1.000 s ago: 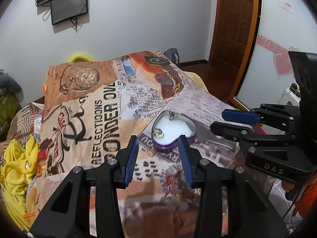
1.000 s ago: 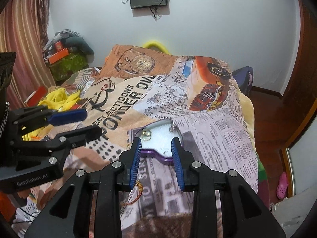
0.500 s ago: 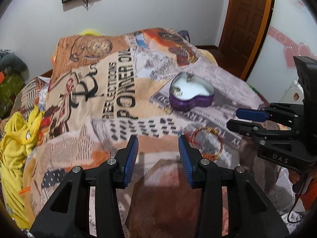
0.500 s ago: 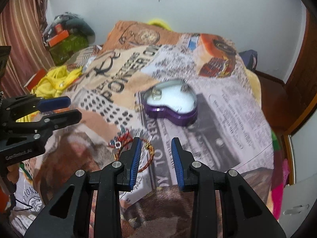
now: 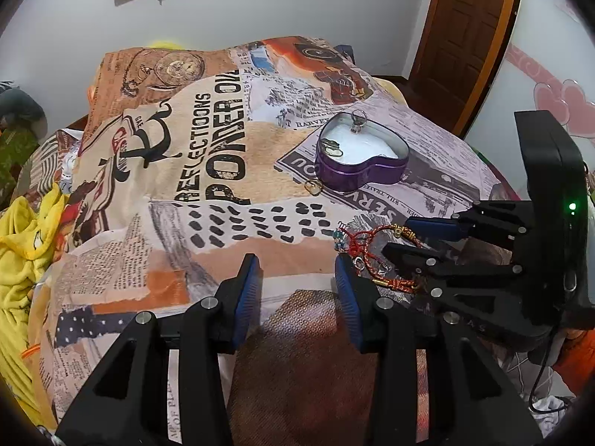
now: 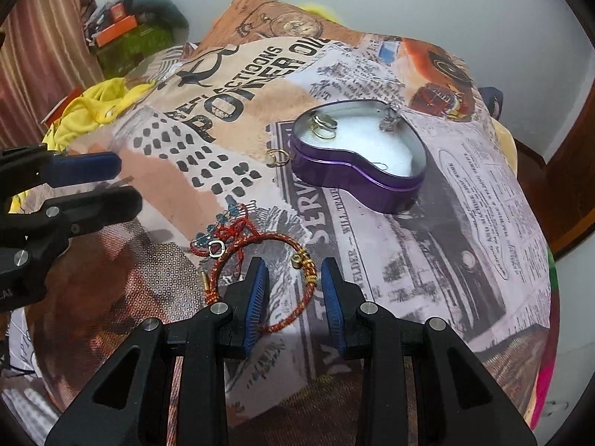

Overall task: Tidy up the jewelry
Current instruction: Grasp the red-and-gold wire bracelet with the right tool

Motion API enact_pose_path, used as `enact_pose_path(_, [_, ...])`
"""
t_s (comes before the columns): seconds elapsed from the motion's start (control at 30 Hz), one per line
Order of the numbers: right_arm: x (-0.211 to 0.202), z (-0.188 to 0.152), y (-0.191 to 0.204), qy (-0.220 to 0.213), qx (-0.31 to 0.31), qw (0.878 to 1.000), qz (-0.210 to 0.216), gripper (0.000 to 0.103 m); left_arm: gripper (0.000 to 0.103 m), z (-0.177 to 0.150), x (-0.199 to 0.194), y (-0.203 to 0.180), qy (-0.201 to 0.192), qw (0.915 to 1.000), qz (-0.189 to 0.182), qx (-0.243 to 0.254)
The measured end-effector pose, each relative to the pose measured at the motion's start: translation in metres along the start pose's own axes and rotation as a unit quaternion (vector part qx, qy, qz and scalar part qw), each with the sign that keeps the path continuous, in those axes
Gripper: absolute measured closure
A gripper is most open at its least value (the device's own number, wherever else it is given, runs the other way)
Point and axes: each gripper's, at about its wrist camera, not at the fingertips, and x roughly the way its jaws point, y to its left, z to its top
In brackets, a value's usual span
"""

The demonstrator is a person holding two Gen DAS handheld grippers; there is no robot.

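While right tool (image 6: 293, 278) gapes, bracelet (image 6: 260, 256) lies between fingers.

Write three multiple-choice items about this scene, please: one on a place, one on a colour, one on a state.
1. Where does the loose gold ring lie?
A. inside the tin
B. on the blanket beside the tin
C. in a gripper

2. What colour is the outer wall of the heart-shaped tin?
A. purple
B. green
C. white

3. In what state is the right hand-held gripper?
A. shut on the bracelet
B. open above the bracelet
C. shut on a ring

Answers:
1 B, the ring rests on the printed blanket, just outside the tin.
2 A, its side is purple.
3 B, its fingers stand apart over the red cord bracelet.
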Motion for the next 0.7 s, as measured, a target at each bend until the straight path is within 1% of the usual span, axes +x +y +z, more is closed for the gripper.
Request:
enact_pose_path(0.07, [0.001, 0.001, 0.0, -0.002, 0.0, 1.0, 0.005, 0.075, 0.062, 0.0, 0.003, 0.0, 0.003, 1.0, -0.001, -0.001])
enact_pose_path(0.13, [0.002, 0.0, 0.0, -0.007, 0.002, 1.0, 0.01, 0.081, 0.062, 0.0, 0.006, 0.001, 0.005, 1.0, 0.0, -0.003])
enact_pose_path(0.17, [0.002, -0.001, 0.0, -0.009, 0.001, 1.0, 0.011, 0.087, 0.062, 0.001, 0.007, 0.001, 0.005, 1.0, -0.001, -0.004])
enact_pose_path(0.2, [0.003, -0.001, 0.001, -0.01, -0.001, 1.0, 0.012, 0.091, 0.062, 0.001, 0.007, 0.001, 0.006, 1.0, -0.002, -0.006])
enact_pose_path(0.4, [0.001, 0.0, 0.001, -0.018, -0.004, 1.0, 0.014, 0.092, 0.062, 0.002, 0.009, -0.001, 0.007, 0.9999, -0.007, -0.005])
enact_pose_path(0.57, [-0.008, -0.001, -0.007, -0.029, 0.011, 0.999, 0.016, 0.093, 0.062, 0.001, 0.013, -0.009, 0.011, 0.9999, -0.009, 0.006])
enact_pose_path(0.7, [-0.017, -0.001, -0.015, -0.041, 0.022, 0.999, 0.011, 0.093, 0.062, 0.001, 0.018, -0.018, 0.014, 0.9997, -0.011, 0.015])
